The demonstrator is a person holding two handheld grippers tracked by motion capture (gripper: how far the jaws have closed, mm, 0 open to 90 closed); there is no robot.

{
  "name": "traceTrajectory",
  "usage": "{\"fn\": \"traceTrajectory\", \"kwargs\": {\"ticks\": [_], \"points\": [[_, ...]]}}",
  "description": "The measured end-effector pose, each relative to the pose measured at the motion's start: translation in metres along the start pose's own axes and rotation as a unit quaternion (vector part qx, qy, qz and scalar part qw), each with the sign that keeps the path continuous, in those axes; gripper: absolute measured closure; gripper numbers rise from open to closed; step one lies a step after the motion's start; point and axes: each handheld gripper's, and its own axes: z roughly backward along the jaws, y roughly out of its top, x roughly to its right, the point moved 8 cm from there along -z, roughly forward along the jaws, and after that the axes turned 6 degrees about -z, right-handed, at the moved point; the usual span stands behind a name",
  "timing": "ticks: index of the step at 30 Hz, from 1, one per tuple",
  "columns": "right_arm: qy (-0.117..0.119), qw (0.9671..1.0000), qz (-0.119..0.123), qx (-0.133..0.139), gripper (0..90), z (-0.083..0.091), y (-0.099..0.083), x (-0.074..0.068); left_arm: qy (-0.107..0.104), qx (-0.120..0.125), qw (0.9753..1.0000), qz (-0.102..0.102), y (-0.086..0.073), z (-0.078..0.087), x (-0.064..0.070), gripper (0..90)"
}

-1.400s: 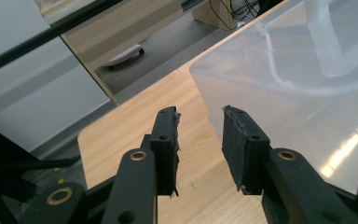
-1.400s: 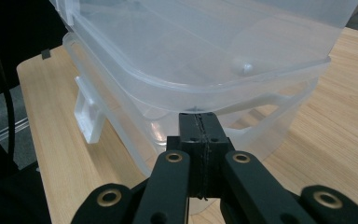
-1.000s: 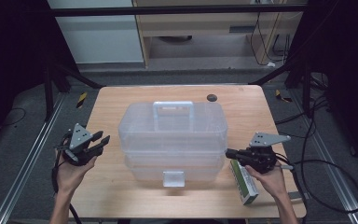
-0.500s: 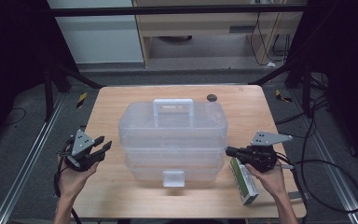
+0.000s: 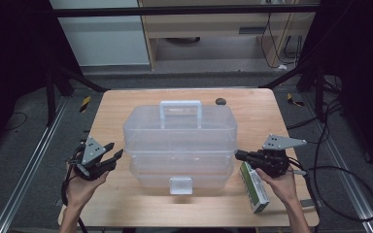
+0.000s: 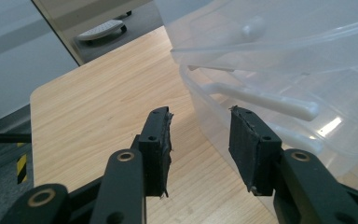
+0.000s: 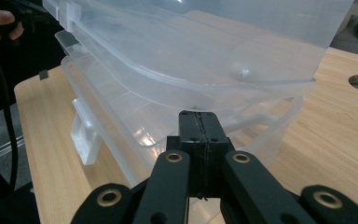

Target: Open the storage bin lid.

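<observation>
Clear storage box sits mid-tabletop. Left gripper, jaws apart, is held at its 9 o'clock; right gripper, jaws together, at 3. Opening before contact is advised.

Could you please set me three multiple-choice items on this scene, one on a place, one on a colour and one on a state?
1. Where does the green and white carton lie?
A. Inside the clear plastic toolbox
B. On the table, right of the toolbox, under the right tongs
C. On the floor

2. What colour is the toolbox's front latch?
A. Red
B. Black
C. Translucent white

3. How do the two tongs stand?
A. Left open, right shut
B. Both open
C. Left shut, right open

Answers: 1 B, the high view shows the carton on the wooden table beside the clear plastic toolbox, below the right tongs. 2 C, it matches the pale box. 3 A, the left tongs show a gap between the pads, while the right tongs' pads meet.
</observation>
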Motion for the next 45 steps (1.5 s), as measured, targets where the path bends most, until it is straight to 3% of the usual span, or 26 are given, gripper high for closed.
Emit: {"fn": "traceTrajectory", "kwargs": {"ticks": [18,26,36,45], "points": [[-0.006,1.0,-0.002,0.005,90.0,-0.001,0.003,0.003,-0.007,0.022,0.9994,-0.024,0.016,0.002,0.021,56.5],[-0.005,1.0,-0.001,0.004,90.0,-0.001,0.003,0.002,-0.002,0.046,0.9987,-0.024,0.027,0.007,0.025,56.9],[-0.004,1.0,0.0,0.003,90.0,-0.002,0.003,0.001,-0.001,0.051,0.9984,-0.025,0.029,0.002,0.029,59.0],[-0.006,1.0,0.0,0.003,89.7,-0.003,0.002,0.001,0.013,0.059,0.9979,-0.022,0.03,0.0,0.029,60.5]]}}
